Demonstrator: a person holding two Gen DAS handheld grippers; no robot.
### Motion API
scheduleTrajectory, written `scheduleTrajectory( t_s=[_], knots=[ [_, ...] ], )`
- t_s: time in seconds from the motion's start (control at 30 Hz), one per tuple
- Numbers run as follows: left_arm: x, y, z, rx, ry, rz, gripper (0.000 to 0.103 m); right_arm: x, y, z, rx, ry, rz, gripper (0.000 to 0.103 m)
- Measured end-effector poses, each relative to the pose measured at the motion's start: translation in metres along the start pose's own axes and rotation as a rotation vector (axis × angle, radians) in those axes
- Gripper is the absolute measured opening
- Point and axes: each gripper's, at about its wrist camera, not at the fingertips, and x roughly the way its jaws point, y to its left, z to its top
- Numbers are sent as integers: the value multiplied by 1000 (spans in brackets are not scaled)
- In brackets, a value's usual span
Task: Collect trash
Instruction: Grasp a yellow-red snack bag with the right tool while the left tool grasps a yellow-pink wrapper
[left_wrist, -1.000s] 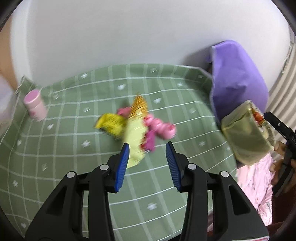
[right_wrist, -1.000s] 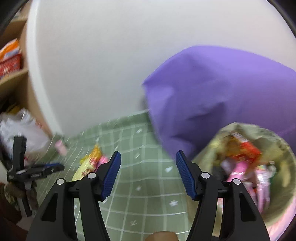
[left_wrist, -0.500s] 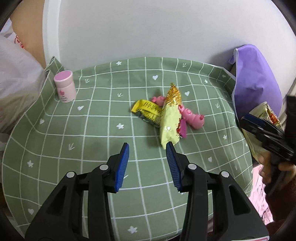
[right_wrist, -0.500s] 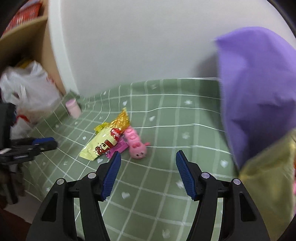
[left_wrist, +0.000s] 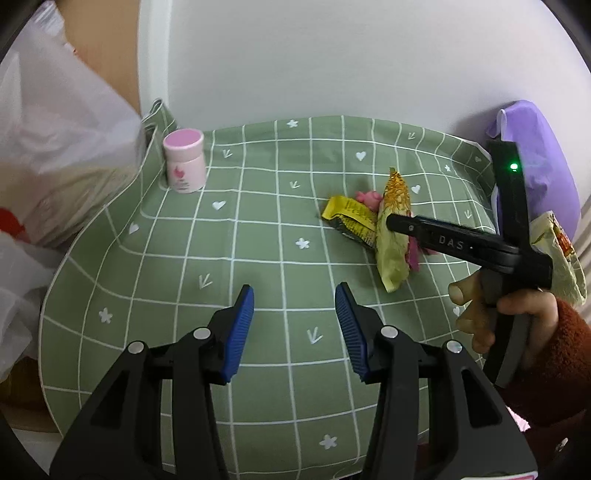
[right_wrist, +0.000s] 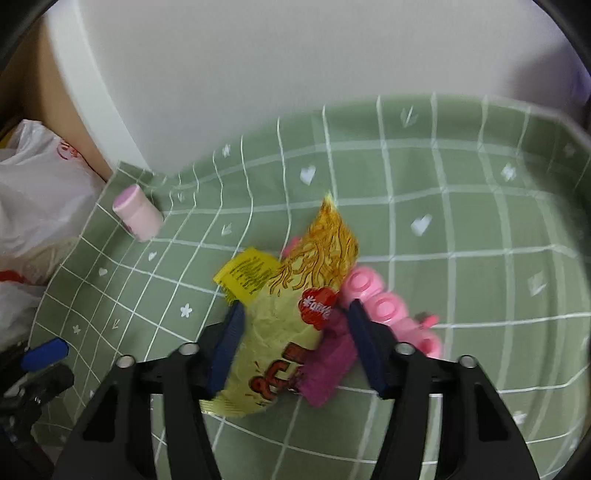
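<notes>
Right gripper (right_wrist: 293, 341) lowered over the yellow-green snack packet (right_wrist: 280, 332) on the green checked tabletop (right_wrist: 461, 229), jaws just closing either side of it, pads seemingly not yet pressing; yellow wrapper (right_wrist: 249, 275) and pink toy (right_wrist: 384, 306) just beside. Left gripper (left_wrist: 294, 317) apart, jaws released, empty

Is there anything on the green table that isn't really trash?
Yes. A pink toy lies half under the noodle wrapper in the litter pile, so it looks out of place. The pink jar stands upright alone in the far corner.
</notes>
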Motion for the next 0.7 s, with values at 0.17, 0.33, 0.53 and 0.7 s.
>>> scheduleTrajectory(
  t_s=[0.17,0.33,0.53,0.7],
  knots=[
    [9,6,-1,-61,17,-26,44,-21,-3,-10,-25,-22,36,28],
    [33,-9,6,-105,55,-124,44,-75,-28,-24,-50,-100,-9,26],
    [77,-47,19,-168,140,-243,44,-127,-75,-56,9,-139,-112,26],
    [106,-74,36,-193,152,-160,44,-154,-111,-90,86,-146,-168,26]
  ],
)
